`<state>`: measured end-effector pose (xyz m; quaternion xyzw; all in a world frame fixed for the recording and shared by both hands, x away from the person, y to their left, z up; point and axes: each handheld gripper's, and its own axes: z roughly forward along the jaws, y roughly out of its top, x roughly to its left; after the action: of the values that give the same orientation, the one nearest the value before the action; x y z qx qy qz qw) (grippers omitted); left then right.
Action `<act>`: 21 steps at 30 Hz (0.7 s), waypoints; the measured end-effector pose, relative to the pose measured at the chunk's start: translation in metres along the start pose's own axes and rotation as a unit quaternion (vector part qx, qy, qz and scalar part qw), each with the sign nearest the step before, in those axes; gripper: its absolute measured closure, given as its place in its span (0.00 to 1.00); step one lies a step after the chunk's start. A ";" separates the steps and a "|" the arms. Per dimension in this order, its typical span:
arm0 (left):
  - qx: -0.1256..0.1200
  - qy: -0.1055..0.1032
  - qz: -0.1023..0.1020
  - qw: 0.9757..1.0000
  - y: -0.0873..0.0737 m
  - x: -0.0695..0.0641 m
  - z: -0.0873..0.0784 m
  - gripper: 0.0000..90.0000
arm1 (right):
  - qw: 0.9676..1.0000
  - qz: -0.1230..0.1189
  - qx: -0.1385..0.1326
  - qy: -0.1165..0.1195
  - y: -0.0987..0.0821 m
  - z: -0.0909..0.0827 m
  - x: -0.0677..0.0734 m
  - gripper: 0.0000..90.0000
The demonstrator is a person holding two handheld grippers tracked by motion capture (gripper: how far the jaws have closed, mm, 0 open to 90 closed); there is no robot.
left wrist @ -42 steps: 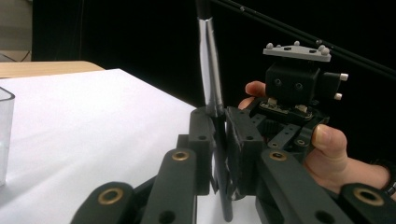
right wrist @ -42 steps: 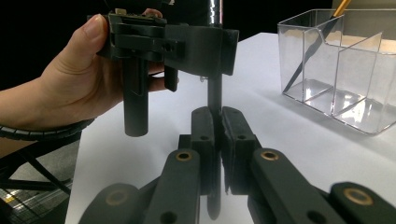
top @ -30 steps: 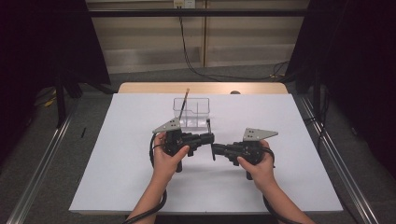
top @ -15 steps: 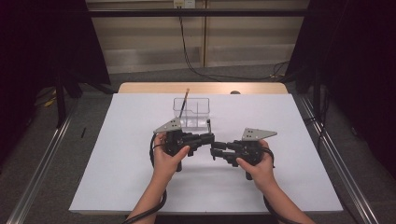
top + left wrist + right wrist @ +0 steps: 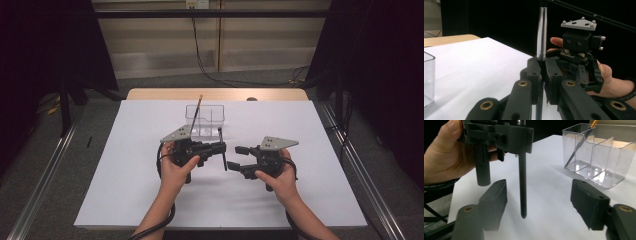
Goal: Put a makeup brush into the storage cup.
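My left gripper [image 5: 222, 148] is shut on a thin black pen [image 5: 223, 150] with a silver upper section, held upright above the white table [image 5: 125, 190]. The left gripper view shows the silver part [image 5: 541, 35] rising from the closed jaws [image 5: 543, 67]. My right gripper [image 5: 234, 157] stands open just right of the pen. In the right gripper view the pen's black shaft [image 5: 523, 185] hangs between the spread jaws [image 5: 541, 197], touching neither, tip just off the table. A clear divided holder [image 5: 205, 120] stands behind, with an orange-tipped stick [image 5: 196, 112] leaning in it.
The clear holder [image 5: 599, 157] sits close behind the right gripper's far jaw, its stick [image 5: 579, 145] in the left compartment. A wooden strip [image 5: 215, 94] runs along the table's far edge. Metal rails [image 5: 45, 180] flank the table on both sides.
The right gripper has edged slightly left toward the pen. The left gripper holds the pen in nearly the same place.
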<state>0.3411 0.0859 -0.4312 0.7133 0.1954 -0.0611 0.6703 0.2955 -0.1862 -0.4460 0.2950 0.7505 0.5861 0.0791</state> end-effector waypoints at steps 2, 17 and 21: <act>-0.002 0.001 0.001 1.000 0.001 0.000 -0.001 0.93 | 1.000 -0.001 0.003 0.004 0.000 -0.002 -0.001 0.31; -0.004 0.005 0.006 1.000 0.003 0.002 -0.006 0.93 | 1.000 -0.016 0.000 -0.015 -0.001 -0.016 -0.006 0.15; -0.001 0.008 0.009 1.000 0.003 0.003 -0.006 0.93 | 1.000 -0.023 0.004 -0.017 -0.002 -0.022 -0.007 0.13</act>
<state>0.3437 0.0927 -0.4286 0.7148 0.1948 -0.0491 0.6698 0.2904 -0.2084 -0.4431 0.2881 0.7577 0.5762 0.1040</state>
